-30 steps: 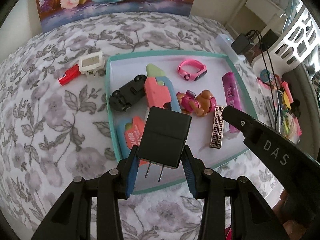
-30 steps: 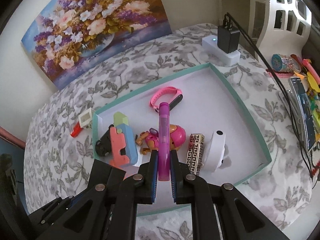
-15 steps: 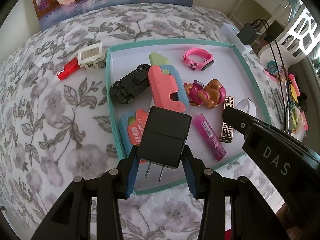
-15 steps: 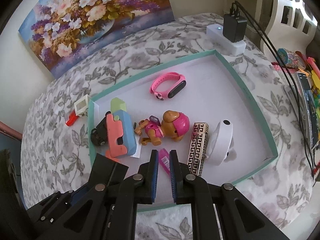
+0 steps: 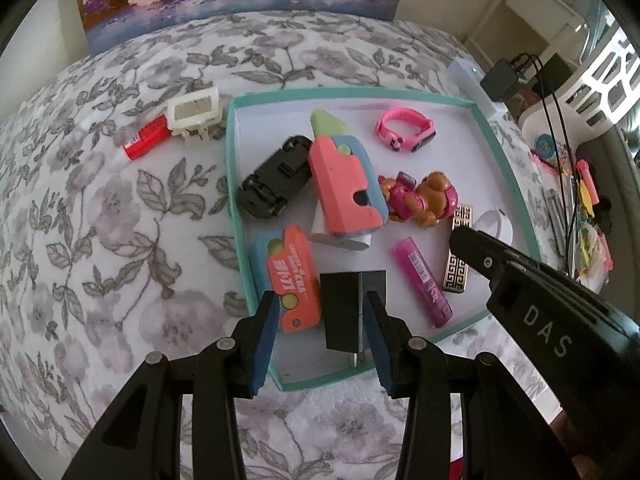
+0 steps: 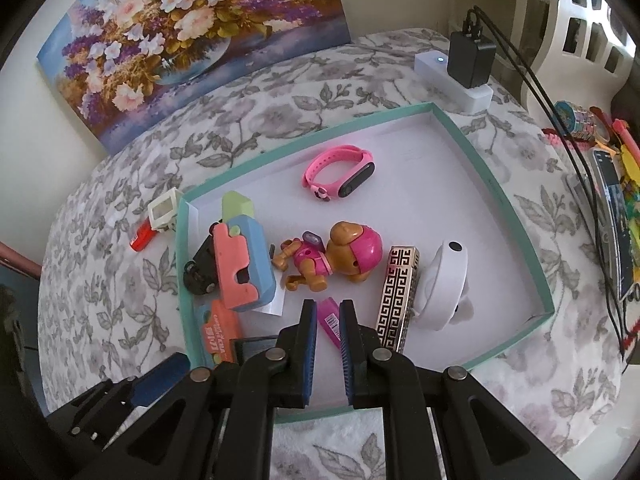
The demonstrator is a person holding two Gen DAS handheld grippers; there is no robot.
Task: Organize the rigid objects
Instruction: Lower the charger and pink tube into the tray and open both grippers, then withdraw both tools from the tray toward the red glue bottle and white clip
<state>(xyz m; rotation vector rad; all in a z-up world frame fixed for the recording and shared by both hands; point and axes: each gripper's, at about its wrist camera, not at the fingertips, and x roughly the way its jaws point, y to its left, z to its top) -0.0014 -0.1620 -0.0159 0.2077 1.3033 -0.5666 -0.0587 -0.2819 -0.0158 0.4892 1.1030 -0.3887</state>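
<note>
Below, the tray (image 5: 505, 160) lay on the floral cloth. Left gripper (image 5: 320, 336) stood slightly apart; the black charger (image 5: 348, 312) touched only its right pad, prongs down. Right gripper (image 6: 328, 344) was nearly closed, empty, above the pink tube (image 5: 422, 280).

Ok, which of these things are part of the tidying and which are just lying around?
Job: tray, charger, pink tube, car, pup, watch; outside the tray, red tube, white frame.
Lying about: painting, power strip, plugged adapter.
</note>
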